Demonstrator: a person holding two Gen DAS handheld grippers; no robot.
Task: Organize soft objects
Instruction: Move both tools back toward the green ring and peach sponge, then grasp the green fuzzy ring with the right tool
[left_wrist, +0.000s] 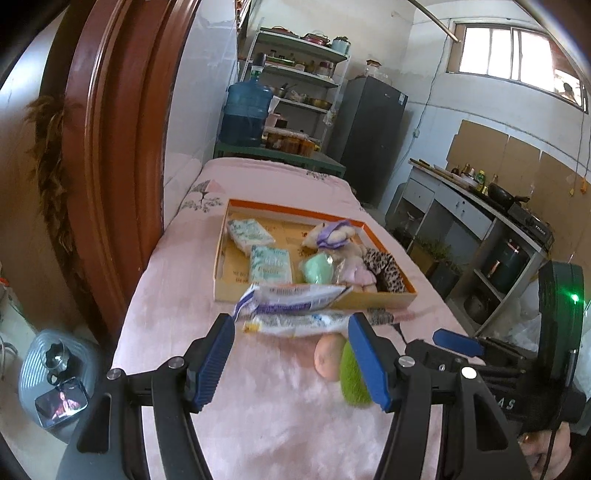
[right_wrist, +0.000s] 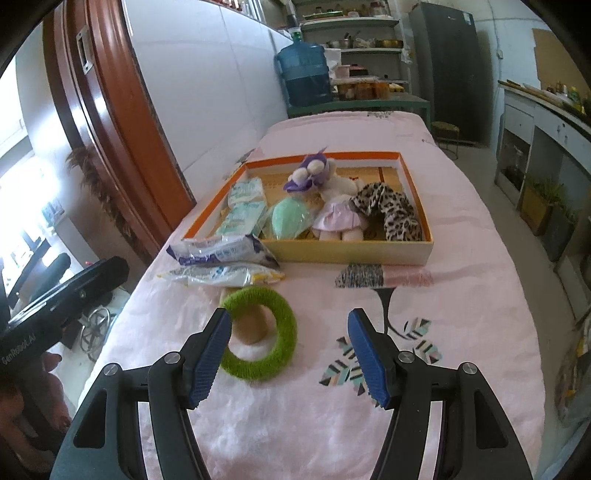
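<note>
Two grippers hover over the pink blanket (right_wrist: 461, 295), and both are spread wide with nothing between the blue pads. Left gripper (left_wrist: 293, 354) sits low above the fabric, its jaws parted, aimed at the two plastic packets lying just this side of the box. Right gripper (right_wrist: 290, 354) has its fingers splayed too, empty, and the green fuzzy ring (right_wrist: 260, 334) lies flat on the blanket beside its left finger, not touched as far as I can see. Under the ring there's a tan round piece (right_wrist: 251, 328) showing through the hole.

Look at the shallow cardboard box (right_wrist: 354, 251) with the orange rim, sitting mid-blanket. Inside, along its left side, two tissue packs (right_wrist: 245, 206) lie one behind the other. Next to them a mint-green soft pad (right_wrist: 290, 218), then the plush doll (right_wrist: 338, 210) in a pink skirt with a purple hat, lying on its back. Far right in the box, a leopard-print fabric piece (right_wrist: 391, 208), curled up.

Outside the box, up against its front left corner, the blue-and-white wipes packet (right_wrist: 221, 251) rests with the yellow-edged packet (right_wrist: 221, 275) just in front of it; the two touch, and the ring lies near them
</note>
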